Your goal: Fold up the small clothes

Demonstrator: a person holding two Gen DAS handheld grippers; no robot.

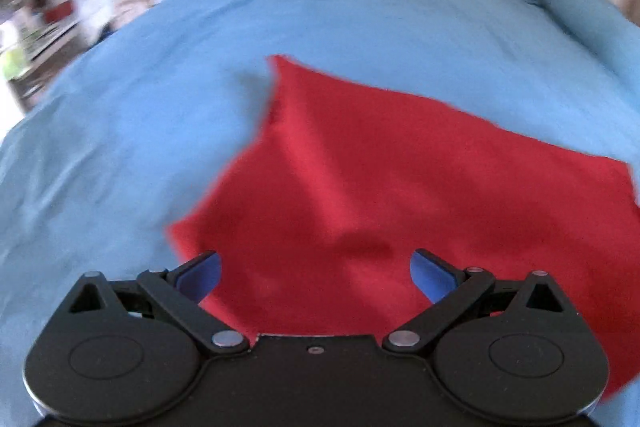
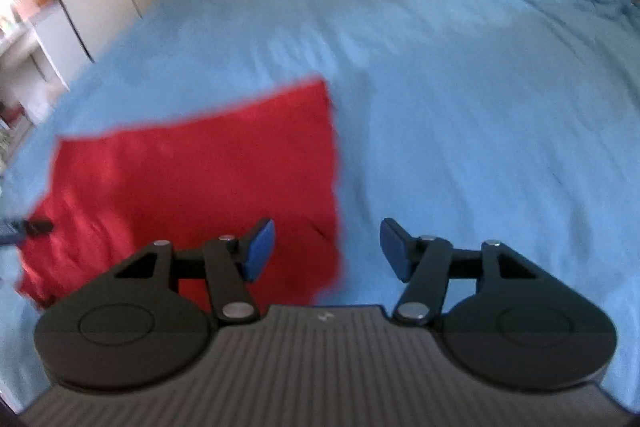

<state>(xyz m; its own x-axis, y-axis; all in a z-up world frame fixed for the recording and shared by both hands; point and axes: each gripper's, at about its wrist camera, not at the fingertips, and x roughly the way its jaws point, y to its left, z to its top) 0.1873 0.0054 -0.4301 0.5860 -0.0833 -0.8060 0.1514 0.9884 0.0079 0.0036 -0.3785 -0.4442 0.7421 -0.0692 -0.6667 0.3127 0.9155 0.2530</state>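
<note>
Hovering over red cloth (image 1: 360,187) on blue bedspread (image 1: 160,87)
Left gripper (image 1: 316,271) wide open, empty; right gripper (image 2: 327,251) open, empty, over cloth's near right corner.

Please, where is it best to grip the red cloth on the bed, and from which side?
Probably its near edge, one corner per gripper, coming from above. The red cloth lies flat on the blue bedcover, so only edges give a hold.
</note>
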